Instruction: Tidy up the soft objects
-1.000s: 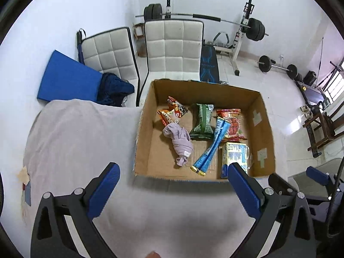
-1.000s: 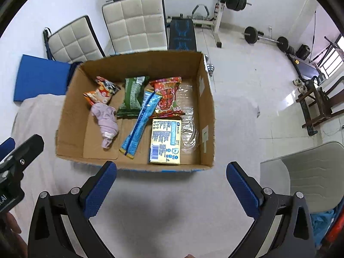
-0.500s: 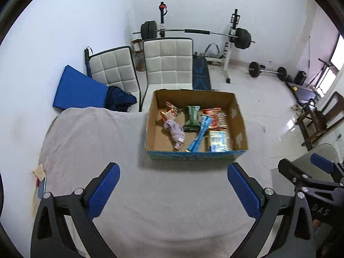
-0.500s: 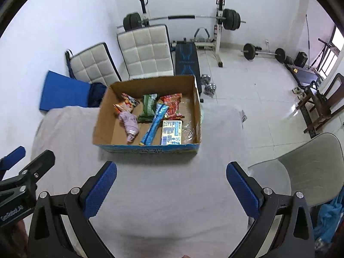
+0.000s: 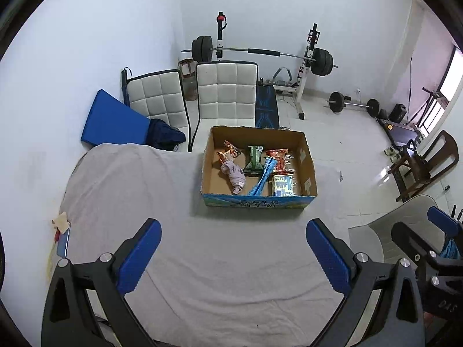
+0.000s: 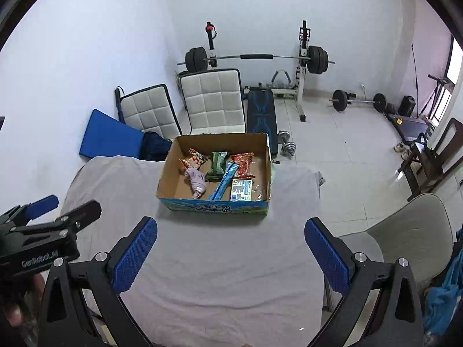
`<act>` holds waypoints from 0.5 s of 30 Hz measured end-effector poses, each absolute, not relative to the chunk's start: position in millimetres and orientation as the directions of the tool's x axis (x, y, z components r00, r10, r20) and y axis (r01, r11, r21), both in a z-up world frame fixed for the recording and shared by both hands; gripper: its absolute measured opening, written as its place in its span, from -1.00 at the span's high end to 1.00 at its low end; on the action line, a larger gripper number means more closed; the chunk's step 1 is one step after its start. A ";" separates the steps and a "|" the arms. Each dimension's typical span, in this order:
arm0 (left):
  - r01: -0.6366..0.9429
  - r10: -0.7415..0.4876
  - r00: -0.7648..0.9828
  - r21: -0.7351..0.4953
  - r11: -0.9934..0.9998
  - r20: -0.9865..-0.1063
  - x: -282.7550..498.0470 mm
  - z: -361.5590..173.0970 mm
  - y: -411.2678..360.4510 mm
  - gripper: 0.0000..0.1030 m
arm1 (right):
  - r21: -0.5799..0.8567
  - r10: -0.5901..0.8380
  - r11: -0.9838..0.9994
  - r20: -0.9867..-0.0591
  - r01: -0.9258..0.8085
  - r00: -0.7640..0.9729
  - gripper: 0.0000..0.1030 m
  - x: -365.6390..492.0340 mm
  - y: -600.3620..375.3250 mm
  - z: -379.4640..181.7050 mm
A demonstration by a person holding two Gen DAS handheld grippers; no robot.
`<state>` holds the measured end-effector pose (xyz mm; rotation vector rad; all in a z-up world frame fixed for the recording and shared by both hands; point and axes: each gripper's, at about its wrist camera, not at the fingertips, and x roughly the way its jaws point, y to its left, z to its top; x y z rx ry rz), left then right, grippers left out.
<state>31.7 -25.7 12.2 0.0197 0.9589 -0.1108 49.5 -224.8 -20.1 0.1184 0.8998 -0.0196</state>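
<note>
A cardboard box (image 5: 209, 162) (image 6: 167, 173) stands at the far side of a table covered in a grey cloth (image 5: 202, 260) (image 6: 217, 260). In it lie a lilac cloth bundle (image 5: 233, 173) (image 6: 197, 181), several snack packets such as a green one (image 5: 254, 160) (image 6: 217, 165), a blue stick pack (image 5: 262, 180) (image 6: 224, 184) and a small carton (image 5: 282, 185) (image 6: 240, 190). My left gripper (image 5: 233, 253) is open and empty, well back from the box. My right gripper (image 6: 230, 250) is open and empty too, level with it.
Two white padded chairs (image 5: 225, 95) and a blue mat (image 5: 113, 121) stand behind the table. A barbell rack (image 5: 260, 55) and weights are at the back wall. A grey chair (image 6: 411, 231) is at the right of the table.
Both grippers have pulled back and up from the box, which now looks much smaller and farther. Both stayed open and empty.
</note>
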 end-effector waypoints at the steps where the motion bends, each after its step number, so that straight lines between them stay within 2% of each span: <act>1: 0.101 -0.088 0.574 -0.036 0.994 -0.814 29.2 14.0 -24.6 -0.99 | 0.093 0.032 0.994 -0.780 0.065 0.625 -1.00 45.0 -223.0 -16.9; 15: 0.108 -0.090 0.605 -0.030 0.994 -0.791 28.9 12.7 -24.6 -0.99 | 0.071 -0.020 0.991 -0.770 0.116 0.637 -1.00 52.1 -228.0 -8.0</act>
